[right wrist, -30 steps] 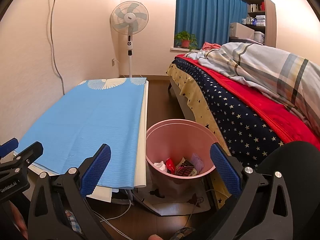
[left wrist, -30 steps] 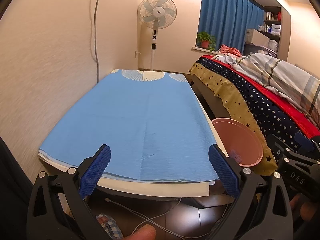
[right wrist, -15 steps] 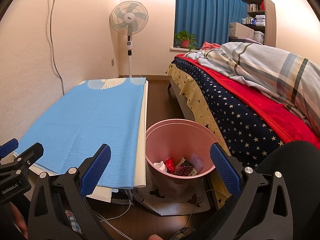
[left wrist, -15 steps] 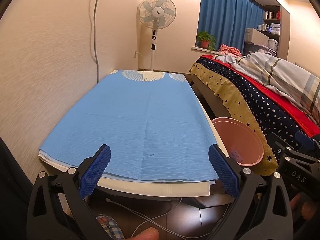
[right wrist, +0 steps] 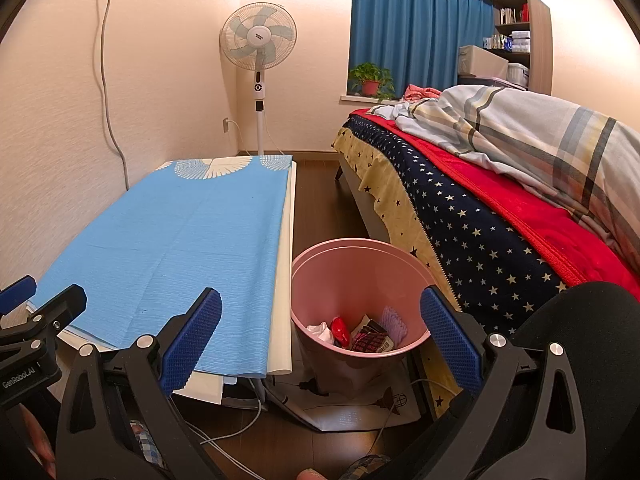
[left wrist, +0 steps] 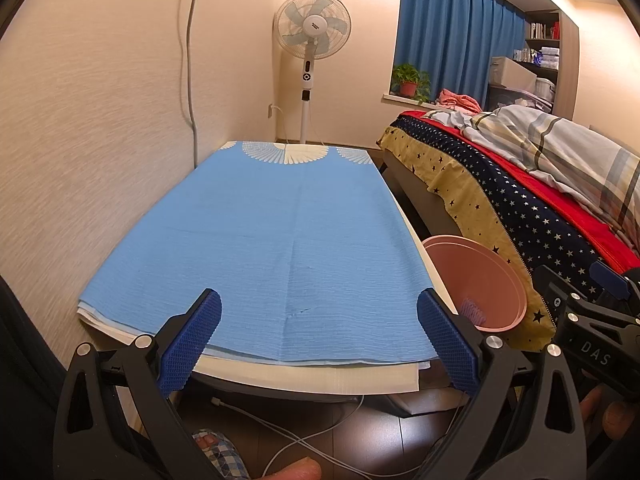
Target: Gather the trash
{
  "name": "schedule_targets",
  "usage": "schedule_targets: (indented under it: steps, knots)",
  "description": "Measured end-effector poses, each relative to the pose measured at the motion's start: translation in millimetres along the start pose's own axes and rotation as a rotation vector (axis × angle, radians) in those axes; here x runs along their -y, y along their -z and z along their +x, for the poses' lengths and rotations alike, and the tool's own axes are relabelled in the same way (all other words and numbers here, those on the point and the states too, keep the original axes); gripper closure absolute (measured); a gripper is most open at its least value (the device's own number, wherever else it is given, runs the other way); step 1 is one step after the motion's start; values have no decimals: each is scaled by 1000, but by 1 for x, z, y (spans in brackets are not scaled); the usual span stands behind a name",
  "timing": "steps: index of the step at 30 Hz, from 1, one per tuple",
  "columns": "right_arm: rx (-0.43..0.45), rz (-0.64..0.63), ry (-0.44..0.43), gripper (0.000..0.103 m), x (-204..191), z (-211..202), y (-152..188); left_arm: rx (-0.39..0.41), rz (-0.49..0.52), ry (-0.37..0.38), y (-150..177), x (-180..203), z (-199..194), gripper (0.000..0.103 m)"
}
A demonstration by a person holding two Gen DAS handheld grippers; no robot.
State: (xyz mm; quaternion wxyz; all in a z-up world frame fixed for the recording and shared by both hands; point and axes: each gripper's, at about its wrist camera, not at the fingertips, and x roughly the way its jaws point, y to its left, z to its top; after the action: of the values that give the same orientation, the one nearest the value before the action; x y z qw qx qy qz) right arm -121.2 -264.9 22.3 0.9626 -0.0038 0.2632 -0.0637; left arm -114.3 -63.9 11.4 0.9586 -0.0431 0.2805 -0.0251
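Both grippers hang wide open and empty, the left gripper (left wrist: pixel 318 338) over the blue-covered surface (left wrist: pixel 280 232), the right gripper (right wrist: pixel 320 338) above the pink bin (right wrist: pixel 316 256). The trash (right wrist: pixel 360 332) lies in the bin's bottom; those wrappers and tissue look light and crumply, best pinched by a loose edge.

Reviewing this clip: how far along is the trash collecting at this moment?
It looks close to finished. Done: the pink trash bin already holds wrappers and crumpled paper. In hand: nothing; the left gripper and right gripper are both open and hold nothing. Left: no loose trash shows on the blue tablecloth in either view, so little or nothing seems to remain.
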Motion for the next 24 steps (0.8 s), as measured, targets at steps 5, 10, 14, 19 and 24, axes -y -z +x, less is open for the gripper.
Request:
schedule_targets:
  steps: [5, 10, 14, 19, 24]
  knots:
    - [-1, 0, 0, 5, 0, 0, 0, 1, 1, 1, 0, 0, -1, 8]
    - [0, 0, 0, 5, 0, 0, 0, 2, 2, 1, 0, 0, -1, 8]
    - [0, -1, 0, 5, 0, 0, 0, 3, 1, 1, 0, 0, -1, 8]
    - [0, 3, 2, 5, 0, 0, 0, 7, 9, 3, -1, 0, -1, 8]
    - [0, 2, 1, 5, 1, 0, 0, 10, 11, 5, -1, -1, -3, 8]
